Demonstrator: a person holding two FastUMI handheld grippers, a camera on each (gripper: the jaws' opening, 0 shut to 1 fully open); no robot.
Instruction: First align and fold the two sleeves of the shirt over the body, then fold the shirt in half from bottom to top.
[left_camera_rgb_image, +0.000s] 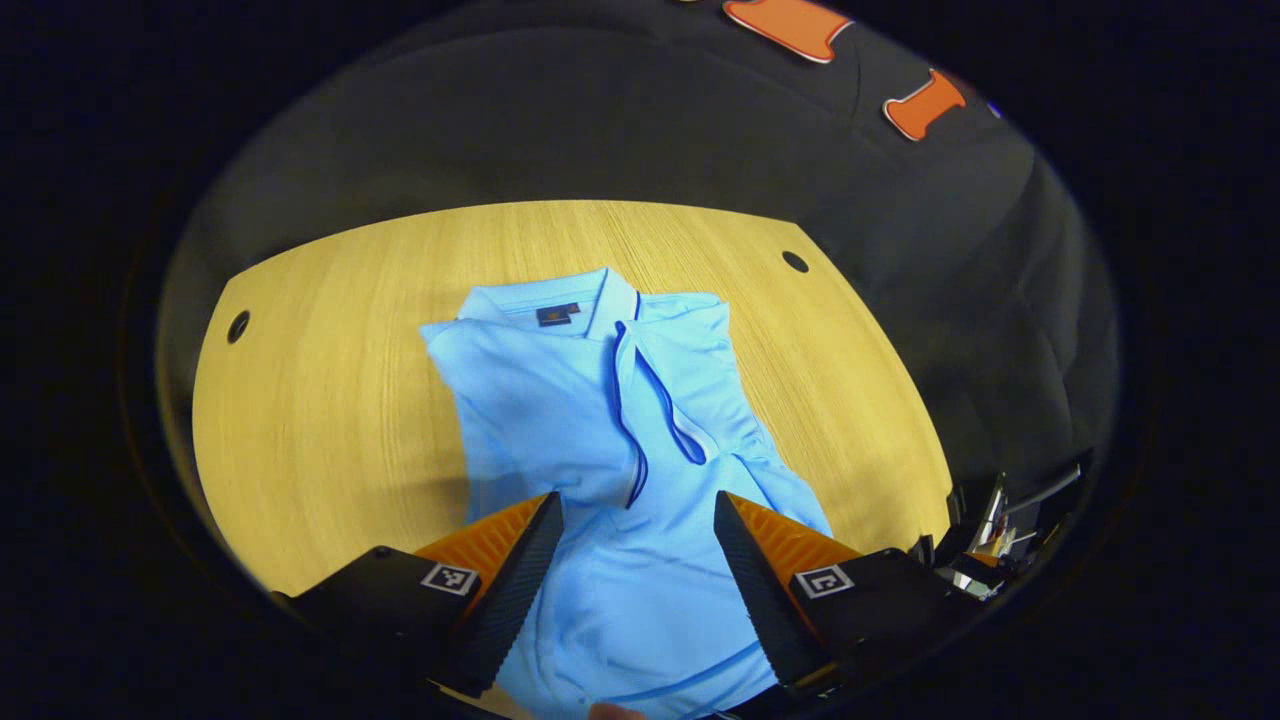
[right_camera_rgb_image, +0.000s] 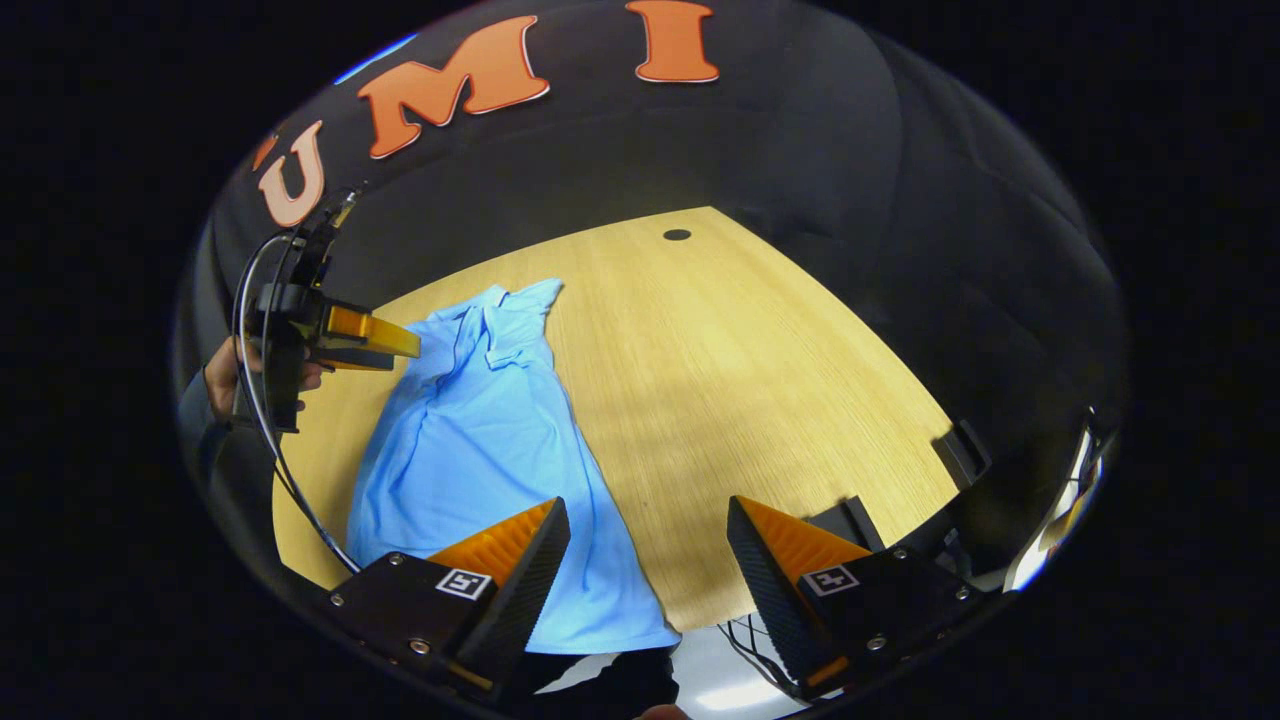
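Note:
A light blue polo shirt (left_camera_rgb_image: 600, 420) lies on the wooden table (left_camera_rgb_image: 330, 400), collar at the far end, both sleeves folded in over the body so it forms a long narrow strip. My left gripper (left_camera_rgb_image: 635, 515) hovers open above the shirt's lower half, with cloth showing between its fingers but not pinched. In the right gripper view the same shirt (right_camera_rgb_image: 470, 440) runs along the table's left side. My right gripper (right_camera_rgb_image: 650, 525) is open over the shirt's right edge near the hem, holding nothing. The left gripper (right_camera_rgb_image: 385, 345) and the hand (right_camera_rgb_image: 225, 370) holding it hang above the shirt's left side.
The table has round cable holes (left_camera_rgb_image: 238, 326) (left_camera_rgb_image: 795, 262) near its far corners, and another hole (right_camera_rgb_image: 677, 235) in the right gripper view. Black cloth walls surround it. Dark brackets (right_camera_rgb_image: 960, 450) sit at the table's right edge. Bare wood (right_camera_rgb_image: 740, 380) stretches right of the shirt.

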